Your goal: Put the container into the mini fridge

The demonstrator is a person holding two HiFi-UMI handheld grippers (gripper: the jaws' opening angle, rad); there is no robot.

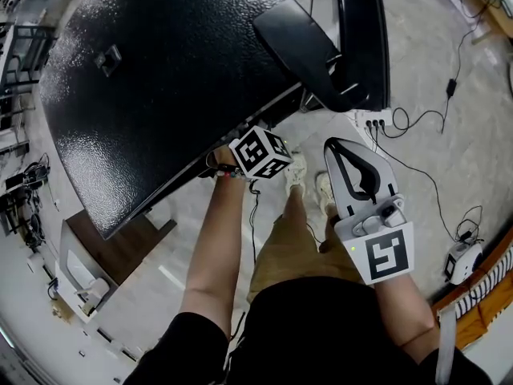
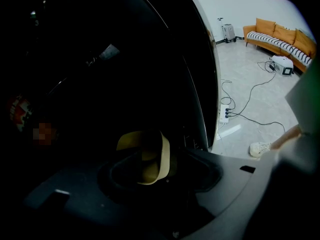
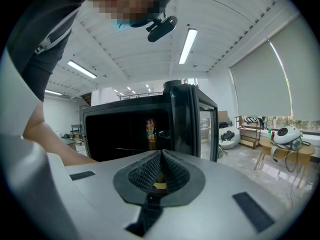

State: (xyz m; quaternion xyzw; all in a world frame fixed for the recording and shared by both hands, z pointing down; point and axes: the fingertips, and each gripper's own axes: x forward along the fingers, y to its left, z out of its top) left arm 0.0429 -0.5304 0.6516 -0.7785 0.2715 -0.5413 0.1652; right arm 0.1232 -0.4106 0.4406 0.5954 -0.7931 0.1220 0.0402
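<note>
Since the left gripper view is nearly black, I read it slowly: the left gripper (image 2: 150, 178) is deep inside the mini fridge (image 2: 125, 44) with its jaws spread wide. The container (image 2: 146, 156), a pale tan shape, sits in the gap just ahead of them. I see no pad pressing on it, so I take it as let go, though the dark keeps me from telling whether it stands upright or leans, or what it rests on. To the right of that view the lit floor (image 2: 250, 84) shows past the fridge's front edge. From the head view, my left forearm (image 1: 215, 247) runs in under the fridge's black top, only the marker cube (image 1: 260, 152) of that gripper shows at the opening, and the door (image 1: 361, 38) stands swung open. The right gripper (image 1: 345, 155) hangs beside it, clear of the fridge, jaws together. The right gripper view bears that out: its two ribbed jaws meet in a closed wedge with nothing held. Beyond them the fridge front is open, with a can (image 3: 150, 130) inside and the left arm reaching in. I judge the placing step to be at its end. The next move calls for drawing the left gripper straight back along its own line, jaws wide so neither pad catches the container, after which the free right gripper could see to the door
</note>
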